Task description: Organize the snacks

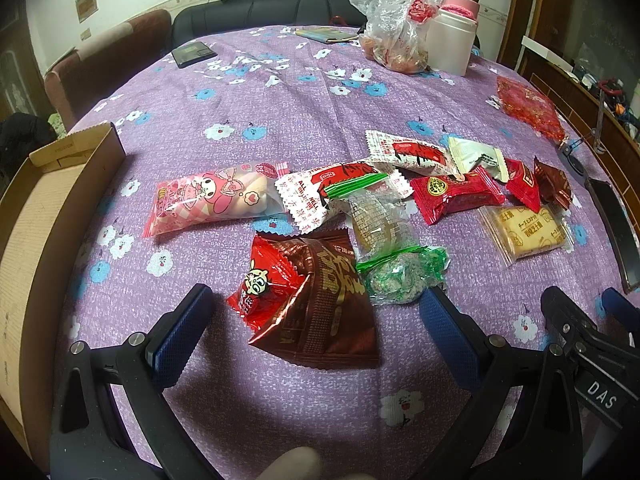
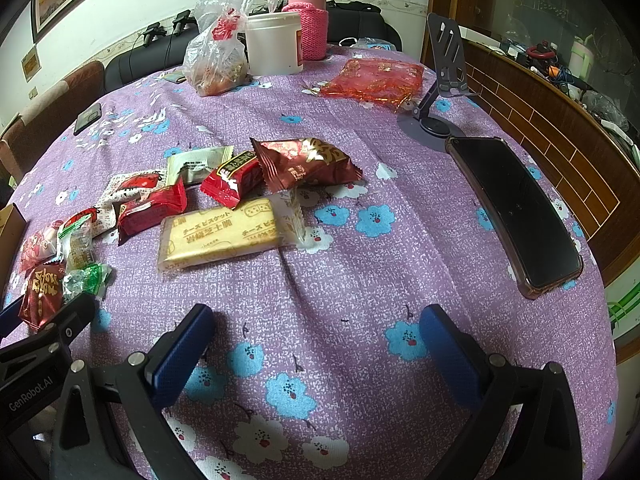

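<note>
Several wrapped snacks lie across the purple flowered tablecloth (image 1: 280,120). In the left wrist view my left gripper (image 1: 316,320) stands open around a dark red and brown snack packet (image 1: 316,300). A green-wrapped sweet (image 1: 400,274) lies beside it, a pink bread bag (image 1: 212,198) behind it. An open cardboard box (image 1: 48,220) sits at the far left. In the right wrist view my right gripper (image 2: 316,332) is open over bare cloth, short of a cheese biscuit pack (image 2: 224,234) and a maroon packet (image 2: 308,164).
A black phone (image 2: 516,212) lies at the right, a phone stand (image 2: 444,80) and a red mesh bag (image 2: 376,80) behind it. A plastic bag (image 2: 220,56), a white tub (image 2: 274,44) and a pink flask (image 2: 310,20) stand at the back. Chairs and a sofa ring the table.
</note>
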Tool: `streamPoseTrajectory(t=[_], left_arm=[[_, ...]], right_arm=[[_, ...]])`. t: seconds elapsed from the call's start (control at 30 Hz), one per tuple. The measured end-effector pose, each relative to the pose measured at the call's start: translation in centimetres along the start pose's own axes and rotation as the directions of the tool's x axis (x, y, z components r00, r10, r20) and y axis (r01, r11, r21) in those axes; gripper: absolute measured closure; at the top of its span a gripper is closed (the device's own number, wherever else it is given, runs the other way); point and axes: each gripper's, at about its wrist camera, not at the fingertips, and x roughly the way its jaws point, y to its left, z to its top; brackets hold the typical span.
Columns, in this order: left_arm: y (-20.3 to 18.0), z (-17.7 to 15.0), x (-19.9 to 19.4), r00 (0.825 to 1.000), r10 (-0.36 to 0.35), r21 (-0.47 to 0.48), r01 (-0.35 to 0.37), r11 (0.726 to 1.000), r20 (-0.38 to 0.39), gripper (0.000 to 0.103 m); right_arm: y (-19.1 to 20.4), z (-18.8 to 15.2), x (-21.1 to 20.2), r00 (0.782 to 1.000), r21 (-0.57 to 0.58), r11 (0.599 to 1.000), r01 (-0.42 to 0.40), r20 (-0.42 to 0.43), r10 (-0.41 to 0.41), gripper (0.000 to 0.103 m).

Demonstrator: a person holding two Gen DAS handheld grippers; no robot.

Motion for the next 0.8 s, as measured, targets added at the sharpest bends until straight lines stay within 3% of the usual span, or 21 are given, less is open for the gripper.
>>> streamPoseTrajectory(t=[0.8], left_arm=[[0.0,-1.5,-1.3,0.997,-0.067,0.1,0.07,0.993,-0.032,0.0]], right_arm=[[0.0,0.0,0.0,1.0,0.0,1.0,0.0,0.0,0.0,0.0]])
